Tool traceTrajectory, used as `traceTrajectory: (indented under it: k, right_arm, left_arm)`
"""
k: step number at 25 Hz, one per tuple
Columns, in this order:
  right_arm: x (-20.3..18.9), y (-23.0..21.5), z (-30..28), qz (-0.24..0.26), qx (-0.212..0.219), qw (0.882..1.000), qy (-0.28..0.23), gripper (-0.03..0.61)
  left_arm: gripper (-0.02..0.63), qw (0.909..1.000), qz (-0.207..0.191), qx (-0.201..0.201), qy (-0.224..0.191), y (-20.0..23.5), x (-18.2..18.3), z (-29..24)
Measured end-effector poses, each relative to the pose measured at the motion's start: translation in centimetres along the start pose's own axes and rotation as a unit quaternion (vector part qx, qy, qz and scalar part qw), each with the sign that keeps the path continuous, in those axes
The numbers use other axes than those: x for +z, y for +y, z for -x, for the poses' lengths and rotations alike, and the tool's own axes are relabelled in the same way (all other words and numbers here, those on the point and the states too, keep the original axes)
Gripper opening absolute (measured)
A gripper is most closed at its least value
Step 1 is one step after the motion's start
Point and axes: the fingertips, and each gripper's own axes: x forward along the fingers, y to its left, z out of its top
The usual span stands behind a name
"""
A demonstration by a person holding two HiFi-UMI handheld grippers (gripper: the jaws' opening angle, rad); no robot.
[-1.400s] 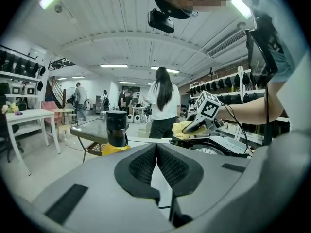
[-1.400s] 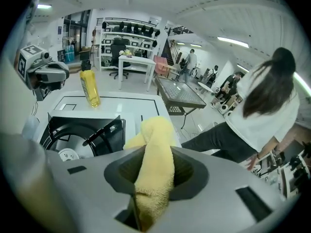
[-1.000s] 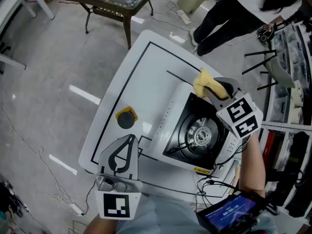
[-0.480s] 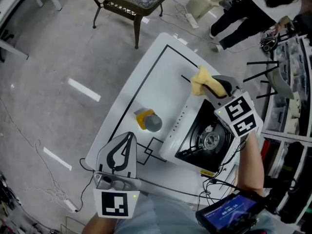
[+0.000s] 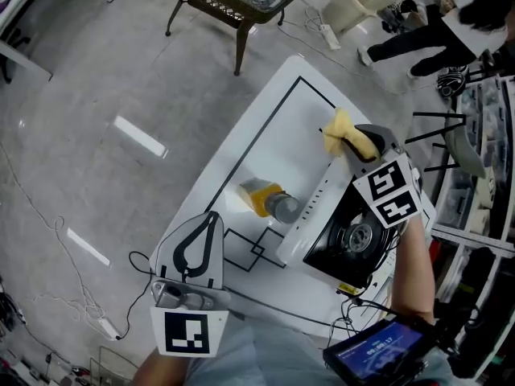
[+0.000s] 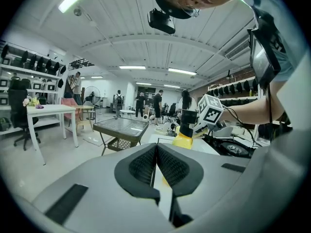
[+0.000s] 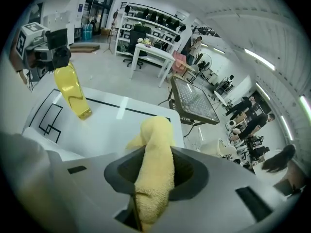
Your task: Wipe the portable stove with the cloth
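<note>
Cloth (image 7: 154, 171) pinched in my right gripper (image 5: 351, 145), past the stove's far edge.
Portable stove (image 5: 354, 240) sits just behind those tips, under my marker cube. Yellow bottle (image 5: 265, 199) stands between both tools. My left gripper (image 6: 155, 165) is closed and empty, at the near edge of the table (image 5: 273, 119).

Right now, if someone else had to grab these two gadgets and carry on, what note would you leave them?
Left gripper: fingers shut, empty, by the table's near corner.
Right gripper: fingers shut on the yellow cloth, at the portable stove's far end.
Yellow bottle stands on the table beside the stove.
Done: cloth in hand.
Left: wipe the stove; how much is already wiped doesn't show.
</note>
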Motion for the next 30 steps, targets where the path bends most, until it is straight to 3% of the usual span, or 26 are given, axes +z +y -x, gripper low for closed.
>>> traceTrajectory:
  k: [2,19,30]
  right_arm:
    - [-0.2,0.4,-0.7,0.012,-0.005,1.0,0.011,0.132]
    - [-0.2,5.8,1.1,0.031,0.04,0.998,0.023,0.13]
    - [0.4,9.3,2.4,0.045,0.062,0.997,0.019,0.13]
  left_arm:
    - [0.018,0.9999,-0.015,-0.008,0.003,0.3,-0.6,-0.2]
    - [0.018,0.9995,-0.017,-0.025,-0.008,-1.1,-1.3,1.6]
    - [0.018,0.9997,-0.018,-0.001,-0.014,-0.8,-1.9,4.0]
